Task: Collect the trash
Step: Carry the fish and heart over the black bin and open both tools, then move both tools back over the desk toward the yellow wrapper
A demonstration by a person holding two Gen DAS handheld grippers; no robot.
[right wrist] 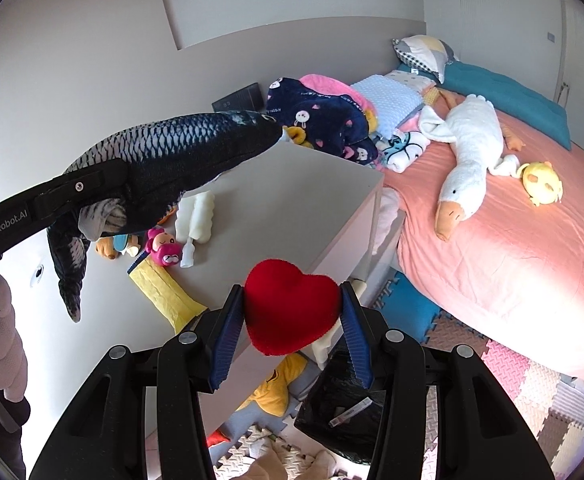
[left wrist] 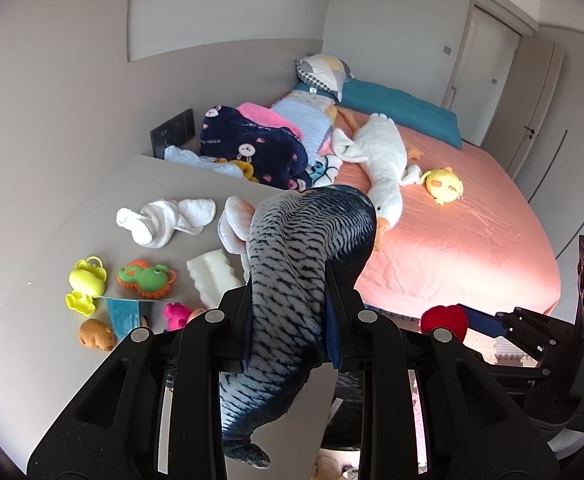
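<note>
My left gripper [left wrist: 289, 284] is shut on a plush fish [left wrist: 292, 248] with dark blue-grey scales, gripped around its middle. Its tail hangs down between the fingers. In the right wrist view the same fish [right wrist: 179, 144] hangs over the grey cabinet, with one black finger [right wrist: 75, 188] of the left gripper across its side. My right gripper [right wrist: 291, 290] is shut on a red plush heart [right wrist: 292, 312] above the cabinet's near corner. The heart [left wrist: 444, 320] also shows low on the right in the left wrist view.
The grey cabinet top [left wrist: 91, 208] bears white cloths [left wrist: 163, 216], a green frog toy [left wrist: 145, 276], yellow toys [left wrist: 85, 284], a white foam piece [left wrist: 211, 272] and a yellow pouch [right wrist: 163, 292]. A black bag [right wrist: 344, 400] lies on the foam floor mats. A goose plush [right wrist: 464, 152] lies on the pink bed [right wrist: 512, 248].
</note>
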